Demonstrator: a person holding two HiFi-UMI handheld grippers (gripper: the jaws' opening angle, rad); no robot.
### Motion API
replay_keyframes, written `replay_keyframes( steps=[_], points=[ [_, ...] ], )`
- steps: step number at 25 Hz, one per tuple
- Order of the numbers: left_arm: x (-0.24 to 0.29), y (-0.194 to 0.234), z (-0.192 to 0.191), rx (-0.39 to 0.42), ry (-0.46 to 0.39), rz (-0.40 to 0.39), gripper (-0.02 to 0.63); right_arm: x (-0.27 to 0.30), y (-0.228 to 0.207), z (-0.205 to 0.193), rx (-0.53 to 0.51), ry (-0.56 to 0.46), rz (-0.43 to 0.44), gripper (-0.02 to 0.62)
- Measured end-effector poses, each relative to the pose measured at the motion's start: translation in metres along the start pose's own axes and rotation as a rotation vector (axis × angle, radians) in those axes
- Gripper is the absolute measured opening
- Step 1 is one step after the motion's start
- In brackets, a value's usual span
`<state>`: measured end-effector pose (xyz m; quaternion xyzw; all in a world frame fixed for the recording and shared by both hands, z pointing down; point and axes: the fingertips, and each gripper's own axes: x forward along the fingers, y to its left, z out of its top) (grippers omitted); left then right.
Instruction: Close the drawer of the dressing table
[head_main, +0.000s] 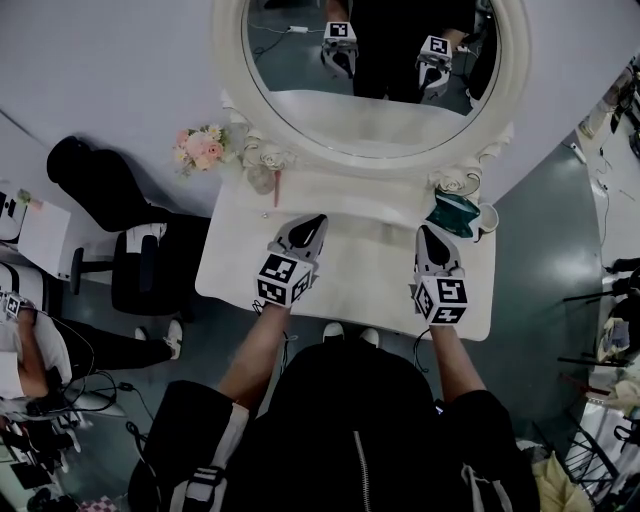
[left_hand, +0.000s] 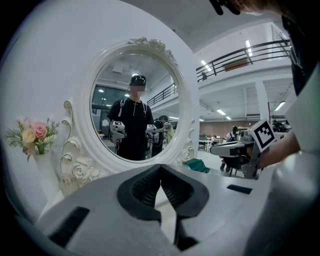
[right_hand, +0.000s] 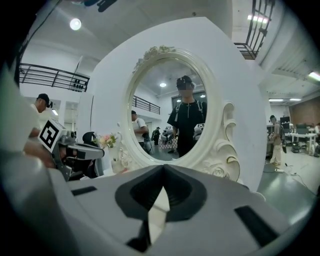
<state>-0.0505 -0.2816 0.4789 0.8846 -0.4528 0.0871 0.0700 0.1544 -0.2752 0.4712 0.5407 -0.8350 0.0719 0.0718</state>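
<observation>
The white dressing table (head_main: 240, 270) stands before me with its oval mirror (head_main: 375, 70) at the back. No drawer front shows in any view; the table's near edge and my body hide it. My left gripper (head_main: 312, 222) hovers over the tabletop's left half, shut and holding nothing. My right gripper (head_main: 426, 233) hovers over the right half, also shut and empty. In the left gripper view the jaw tips (left_hand: 160, 167) meet, pointing at the mirror (left_hand: 135, 115). The right gripper view shows its tips (right_hand: 163, 169) closed, facing the mirror (right_hand: 175, 115).
A vase of pink flowers (head_main: 203, 146) stands at the table's back left. A green object (head_main: 453, 214) and a white cup (head_main: 487, 217) sit at the back right. A black chair (head_main: 110, 220) is to the left, with a seated person (head_main: 40, 350) beyond.
</observation>
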Motion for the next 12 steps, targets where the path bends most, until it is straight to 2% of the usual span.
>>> replay_keyframes(
  steps=[12],
  points=[
    [-0.0007,-0.0053,0.0002,-0.008,-0.005,-0.001,0.001,-0.0018,0.0053,-0.0005,0.010,0.003,0.020,0.000]
  ],
)
